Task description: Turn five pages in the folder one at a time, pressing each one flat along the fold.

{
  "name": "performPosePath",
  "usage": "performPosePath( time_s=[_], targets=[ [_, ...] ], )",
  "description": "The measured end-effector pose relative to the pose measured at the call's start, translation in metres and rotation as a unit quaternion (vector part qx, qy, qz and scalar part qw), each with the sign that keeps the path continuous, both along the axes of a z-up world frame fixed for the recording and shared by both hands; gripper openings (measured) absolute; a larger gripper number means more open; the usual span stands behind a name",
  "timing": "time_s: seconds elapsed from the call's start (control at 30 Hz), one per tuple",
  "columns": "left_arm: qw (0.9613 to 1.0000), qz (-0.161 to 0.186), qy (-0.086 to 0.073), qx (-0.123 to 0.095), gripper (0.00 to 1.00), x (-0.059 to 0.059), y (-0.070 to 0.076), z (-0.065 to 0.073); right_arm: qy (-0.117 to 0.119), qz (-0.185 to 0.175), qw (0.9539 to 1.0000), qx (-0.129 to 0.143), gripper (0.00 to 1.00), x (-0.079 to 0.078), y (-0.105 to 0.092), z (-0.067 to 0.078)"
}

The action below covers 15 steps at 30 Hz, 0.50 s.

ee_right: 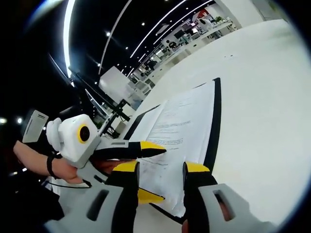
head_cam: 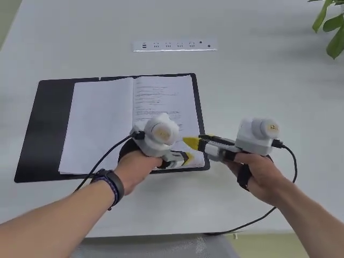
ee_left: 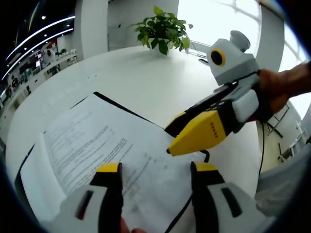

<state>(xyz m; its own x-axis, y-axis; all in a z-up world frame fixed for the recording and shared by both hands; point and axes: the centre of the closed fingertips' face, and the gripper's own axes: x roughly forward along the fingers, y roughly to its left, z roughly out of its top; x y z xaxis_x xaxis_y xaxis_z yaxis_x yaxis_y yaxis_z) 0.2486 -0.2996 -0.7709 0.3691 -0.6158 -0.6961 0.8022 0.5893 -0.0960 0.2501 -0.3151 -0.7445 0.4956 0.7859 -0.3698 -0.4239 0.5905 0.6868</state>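
Note:
The black folder (head_cam: pixel 48 129) lies open on the white table, a blank sheet (head_cam: pixel 99 123) on its left half and a printed page (head_cam: pixel 164 99) on its right. My left gripper (head_cam: pixel 180 158) hangs open over the printed page's near right corner; in its own view the page (ee_left: pixel 97 145) shows between the yellow tips of the left gripper (ee_left: pixel 156 170). My right gripper (head_cam: pixel 192 142) points in from the right, tips close beside the left one. It stands open (ee_right: pixel 162 167) with the page corner (ee_right: pixel 180 141) beyond its jaws. A yellow finger (ee_right: pixel 146 148) of the left gripper crosses in front.
A white power strip (head_cam: pixel 174 45) lies beyond the folder. A potted plant (head_cam: pixel 330 27) stands at the far right corner, and the plant (ee_left: pixel 163 31) is also in the left gripper view. Black cables trail from both grippers toward the table's near edge (head_cam: pixel 161 232).

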Motion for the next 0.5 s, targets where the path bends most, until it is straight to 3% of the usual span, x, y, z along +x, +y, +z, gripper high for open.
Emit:
performPosePath(
  time_s=[0.13, 0.37, 0.5],
  targets=[
    [0.9999, 0.006, -0.002, -0.010, 0.58, -0.001, 0.004, 0.010, 0.009, -0.004, 0.9995, 0.030, 0.20, -0.007, 0.001, 0.004],
    [0.9998, 0.010, -0.005, -0.019, 0.60, -0.003, 0.012, 0.021, 0.018, -0.007, 0.9993, 0.032, 0.09, -0.018, 0.005, -0.001],
    [0.9992, 0.026, 0.005, -0.031, 0.61, -0.005, 0.019, 0.024, 0.015, -0.014, 0.9991, 0.037, 0.00, -0.017, 0.007, 0.004]
  ],
)
